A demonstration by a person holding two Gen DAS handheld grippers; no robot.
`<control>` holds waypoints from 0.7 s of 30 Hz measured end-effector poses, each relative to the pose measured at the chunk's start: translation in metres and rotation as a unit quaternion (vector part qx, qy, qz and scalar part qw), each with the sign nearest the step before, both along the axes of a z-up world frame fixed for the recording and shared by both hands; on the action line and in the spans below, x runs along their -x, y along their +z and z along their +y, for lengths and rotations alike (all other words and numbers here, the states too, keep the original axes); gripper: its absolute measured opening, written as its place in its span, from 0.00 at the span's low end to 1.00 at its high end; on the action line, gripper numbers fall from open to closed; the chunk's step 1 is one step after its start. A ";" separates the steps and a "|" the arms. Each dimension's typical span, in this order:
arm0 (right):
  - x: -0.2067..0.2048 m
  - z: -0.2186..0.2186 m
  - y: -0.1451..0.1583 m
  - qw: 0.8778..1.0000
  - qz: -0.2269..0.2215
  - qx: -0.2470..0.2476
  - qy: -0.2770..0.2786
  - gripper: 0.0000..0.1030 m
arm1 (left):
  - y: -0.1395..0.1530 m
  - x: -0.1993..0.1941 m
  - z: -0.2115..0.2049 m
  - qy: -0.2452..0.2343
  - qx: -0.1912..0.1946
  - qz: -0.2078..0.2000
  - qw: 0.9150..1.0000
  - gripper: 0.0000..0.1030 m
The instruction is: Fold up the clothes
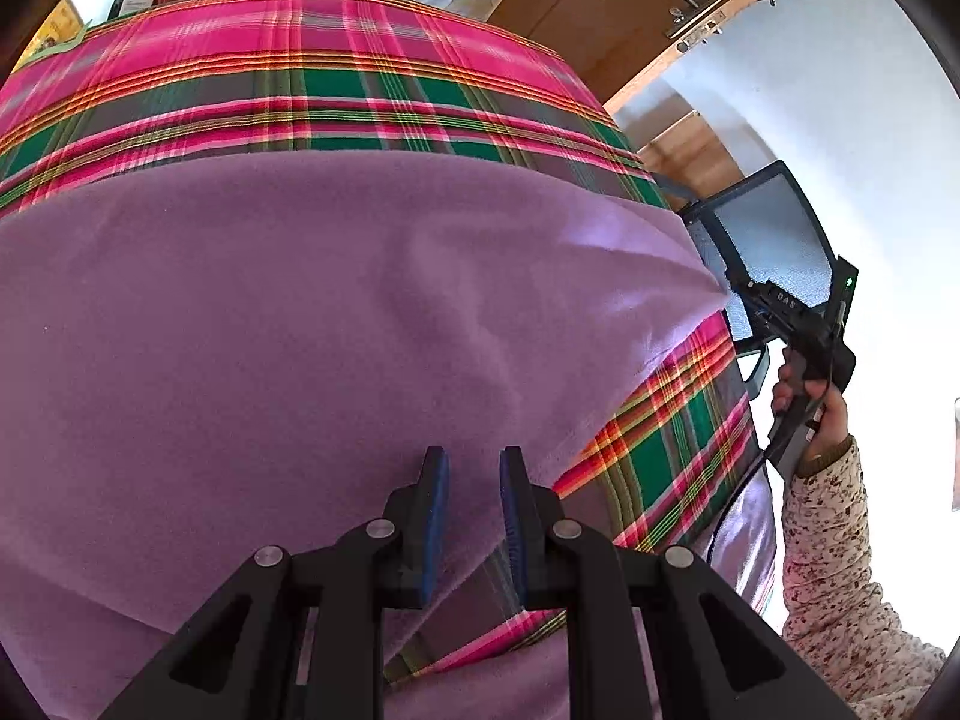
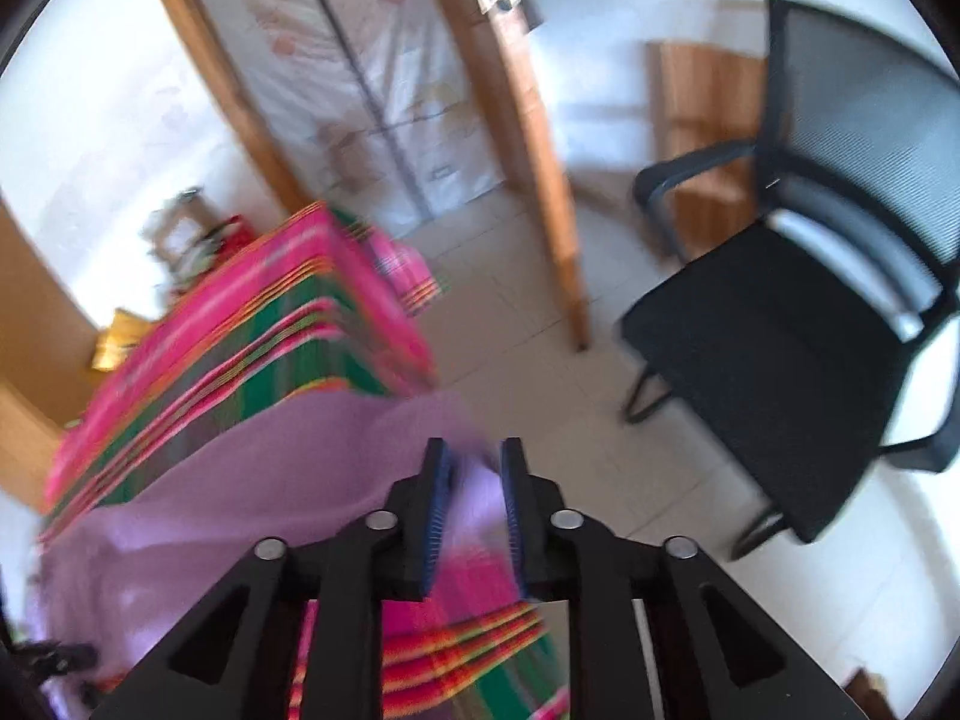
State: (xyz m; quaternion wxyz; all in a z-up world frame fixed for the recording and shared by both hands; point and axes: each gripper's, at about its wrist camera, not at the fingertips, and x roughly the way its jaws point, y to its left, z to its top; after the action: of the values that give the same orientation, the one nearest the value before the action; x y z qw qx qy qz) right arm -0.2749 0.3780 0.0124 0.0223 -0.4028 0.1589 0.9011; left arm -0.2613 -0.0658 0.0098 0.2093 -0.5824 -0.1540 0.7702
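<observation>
On one plaid tablecloth (image 1: 336, 90), one purple garment (image 1: 300, 324), two grippers.

Right wrist view (plaid tablecloth (image 2: 252, 336)) motion-blurred

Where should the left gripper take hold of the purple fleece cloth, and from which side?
Probably the near edge of the purple fleece cloth, right under the left gripper. Come from above: that edge lies flat on the pink-and-green plaid tablecloth.
</observation>
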 end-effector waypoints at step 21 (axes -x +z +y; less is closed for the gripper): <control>0.051 -0.157 -0.006 0.907 0.002 -0.140 0.396 0.37 | 0.000 0.001 -0.003 -0.016 -0.005 0.003 1.000 0.18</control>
State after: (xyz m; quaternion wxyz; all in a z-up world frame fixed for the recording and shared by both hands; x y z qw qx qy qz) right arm -0.3259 0.2206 0.0063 -0.2811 -0.4238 -0.1412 0.8494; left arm -0.2619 -0.0686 0.0093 0.2249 -0.5817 -0.1481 0.7676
